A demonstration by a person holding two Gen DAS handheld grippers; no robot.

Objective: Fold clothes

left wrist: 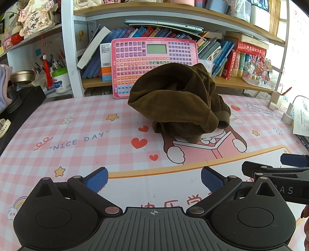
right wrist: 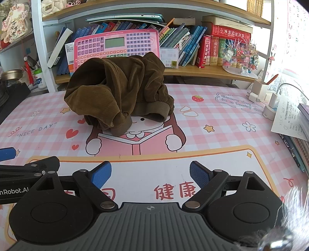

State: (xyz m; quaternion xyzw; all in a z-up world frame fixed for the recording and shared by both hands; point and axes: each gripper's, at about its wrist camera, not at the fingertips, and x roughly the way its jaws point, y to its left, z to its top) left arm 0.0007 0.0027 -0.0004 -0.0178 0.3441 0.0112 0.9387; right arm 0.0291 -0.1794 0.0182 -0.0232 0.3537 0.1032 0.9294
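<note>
Pink keyboard toy against bookshelf; checked desk mat below.

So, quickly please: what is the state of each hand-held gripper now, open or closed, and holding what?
Left hand-held gripper: open, holding nothing.
Right hand-held gripper: open, holding nothing; the brown garment lies untouched.

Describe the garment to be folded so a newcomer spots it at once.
Start at the pink checked desk mat below the bookshelf. The olive-brown corduroy garment sits heaped mid-mat, before the pink keyboard toy. It is the only cloth and only dark lump there.
</note>
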